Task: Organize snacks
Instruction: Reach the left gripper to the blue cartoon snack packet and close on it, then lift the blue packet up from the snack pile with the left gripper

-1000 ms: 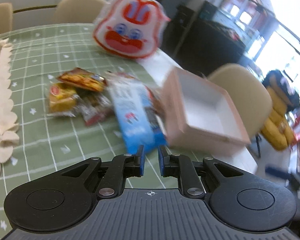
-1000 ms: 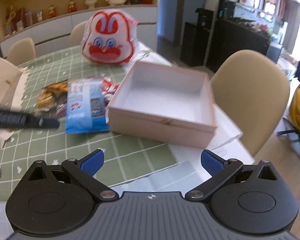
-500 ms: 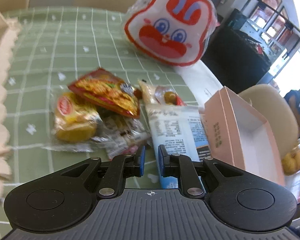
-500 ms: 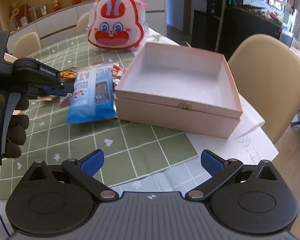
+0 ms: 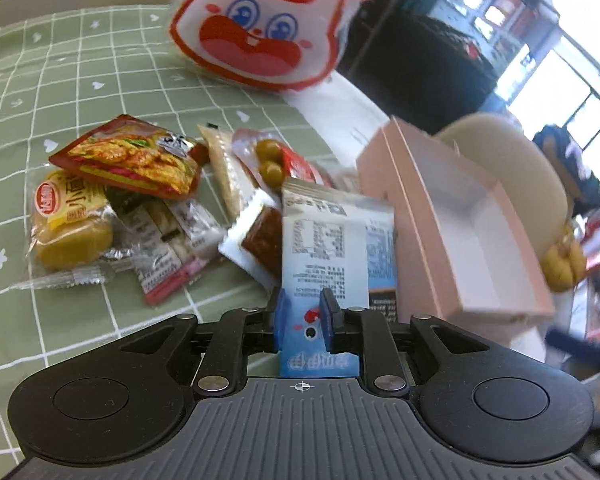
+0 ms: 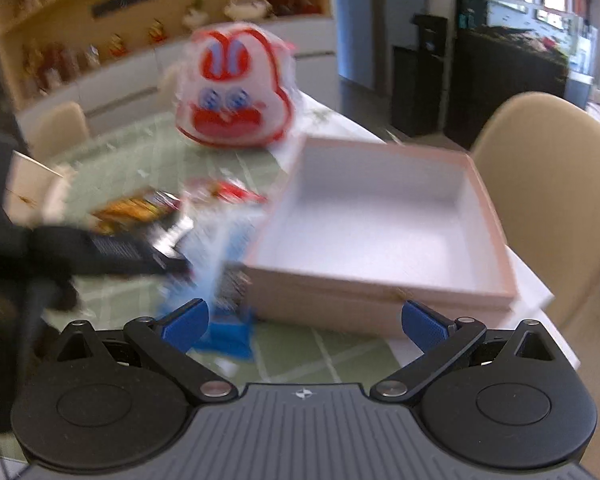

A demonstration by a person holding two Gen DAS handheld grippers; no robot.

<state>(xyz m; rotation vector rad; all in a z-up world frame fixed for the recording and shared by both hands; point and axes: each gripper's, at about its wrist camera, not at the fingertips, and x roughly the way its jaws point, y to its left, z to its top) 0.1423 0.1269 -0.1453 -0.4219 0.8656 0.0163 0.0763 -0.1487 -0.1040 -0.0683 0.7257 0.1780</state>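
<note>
- Left wrist view showed the left gripper (image 5: 302, 315) low over the green checked tablecloth (image 5: 60, 80), its blue pads either side of the near end of the blue-and-white snack packet (image 5: 332, 248); the jaws were opening, a narrow gap apart, and the pads did not clearly press on the wrapper.
- That packet lay flat against the side of the open pink box (image 5: 460, 232), which was empty inside.
- Other snacks sat in a loose pile just left of it: a red noodle sachet (image 5: 128, 158), a yellow cake pack (image 5: 70, 224), and behind them a rabbit-face bag (image 5: 260, 28).
- Right wrist view, blurred, showed the right gripper (image 6: 304, 322) spread wide with nothing between its fingers, facing the box.
- Judged step: taking hold of the first snack.
- Next, the jaws would need to close on the wrapper's edge, then lift it over the box wall.
</note>
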